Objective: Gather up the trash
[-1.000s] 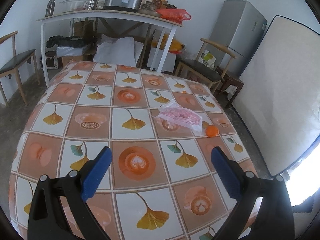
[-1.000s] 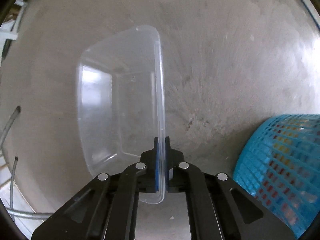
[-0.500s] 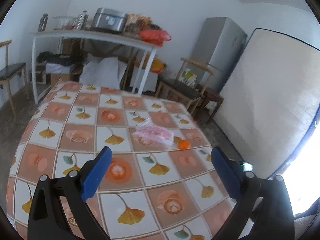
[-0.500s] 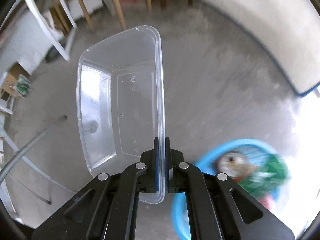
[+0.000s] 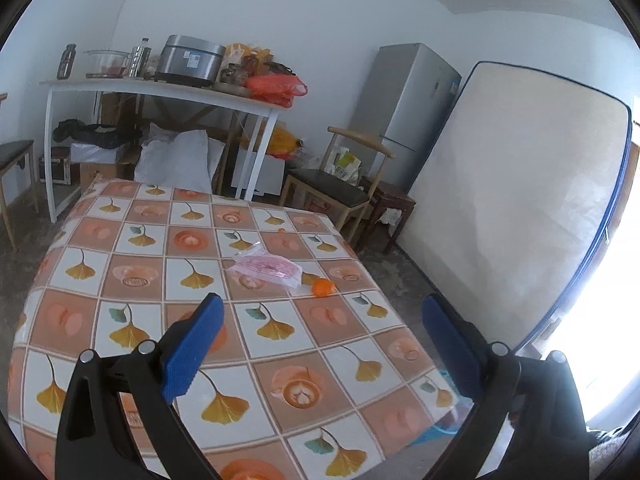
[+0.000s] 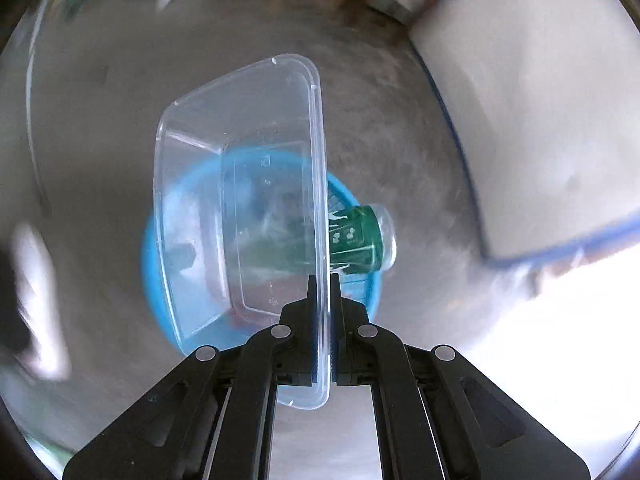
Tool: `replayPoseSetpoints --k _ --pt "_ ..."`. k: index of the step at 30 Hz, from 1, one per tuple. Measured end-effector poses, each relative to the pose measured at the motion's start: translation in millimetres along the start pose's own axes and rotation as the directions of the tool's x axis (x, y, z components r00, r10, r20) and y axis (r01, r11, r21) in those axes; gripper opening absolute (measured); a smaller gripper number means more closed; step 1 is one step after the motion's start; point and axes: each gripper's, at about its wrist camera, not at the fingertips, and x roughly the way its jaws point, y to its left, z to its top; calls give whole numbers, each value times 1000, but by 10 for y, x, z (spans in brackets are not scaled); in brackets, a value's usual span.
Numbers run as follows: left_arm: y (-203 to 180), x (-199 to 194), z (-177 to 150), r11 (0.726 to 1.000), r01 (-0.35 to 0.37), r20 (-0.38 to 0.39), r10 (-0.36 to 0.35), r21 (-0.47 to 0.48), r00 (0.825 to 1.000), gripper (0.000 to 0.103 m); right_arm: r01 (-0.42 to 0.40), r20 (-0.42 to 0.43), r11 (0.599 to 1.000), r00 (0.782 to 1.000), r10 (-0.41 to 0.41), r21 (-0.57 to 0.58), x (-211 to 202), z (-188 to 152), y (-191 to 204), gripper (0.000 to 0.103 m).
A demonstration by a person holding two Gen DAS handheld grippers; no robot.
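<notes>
the right gripper (image 6: 323,280) is clamping down on the rim of a clear plastic container (image 6: 240,208), jaws pinched tight on that thin edge with the tub sticking up and out to the left of centre in the right wrist view. it's hanging over a blue basket (image 6: 160,280) sitting on the grey concrete floor (image 6: 400,128), and you're seeing most of the basket straight through the see-through plastic. a green labelled bottle (image 6: 356,242) is lying in the basket, poking out past the tub's right edge. everything round the edges of that view is smeared (motion blur, can't make out much up top).

the left gripper (image 5: 320,344) is sitting wide open, blue pads far apart, nothing between them, low in the left wrist view over a table with a checked ginkgo-leaf cloth (image 5: 132,264). just right of the middle of the frame a pink plastic wrapper (image 5: 266,268) is lying flat on the cloth, and a small orange fruit (image 5: 323,287) is resting just beside its lower right corner. both are well apart from the open pads.

further back, upper left, a white table (image 5: 160,94) is carrying a rice cooker (image 5: 190,60) and a red bag (image 5: 276,88). a grey fridge (image 5: 404,100) and a mattress (image 5: 520,200) leaning on the wall are filling the right side.
</notes>
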Motion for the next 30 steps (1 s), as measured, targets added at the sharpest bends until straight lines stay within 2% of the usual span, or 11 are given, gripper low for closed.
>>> replayPoseSetpoints --k 3,5,6,8,10,17,21,24,26,29,30 --pt "-38 -155 -4 1000 7 26 -7 -13 1000 97 137 30 955 991 -134 -265 160 -146 289 8" --pt "-43 -229 -9 1000 1 40 -1 -9 999 97 216 61 897 976 -209 -385 200 -417 300 27" --pt "-49 -272 -23 1000 -7 43 8 -5 999 97 222 60 884 974 -217 -413 228 -459 315 32" --pt "-54 -312 -35 1000 -18 38 18 -2 999 97 247 78 870 968 -237 -428 215 -526 283 49" --pt "-52 -346 -49 1000 -20 38 20 -2 999 97 266 91 871 964 -251 -412 95 -489 245 56" --pt "-38 -368 -81 1000 -16 36 17 -15 999 97 235 78 936 972 -223 -262 -274 -772 60 60" --pt "25 -336 -138 998 -63 5 63 -18 998 97 143 110 990 984 -140 -15 -720 -744 -128 62" --pt "92 -317 -164 992 -123 -27 122 -26 992 97 -13 225 982 974 -30 187 -1252 -615 -236 73" --pt "157 -335 -203 983 -181 -44 180 -24 983 97 -103 297 964 954 26 246 -1459 -452 -202 75" --pt "289 -353 -257 967 -252 -77 250 -22 965 97 -275 430 918 893 134 285 -1963 -128 -178 78" --pt "320 -362 -266 965 -261 -82 258 -23 963 97 -341 477 897 861 177 283 -2148 21 -155 80"
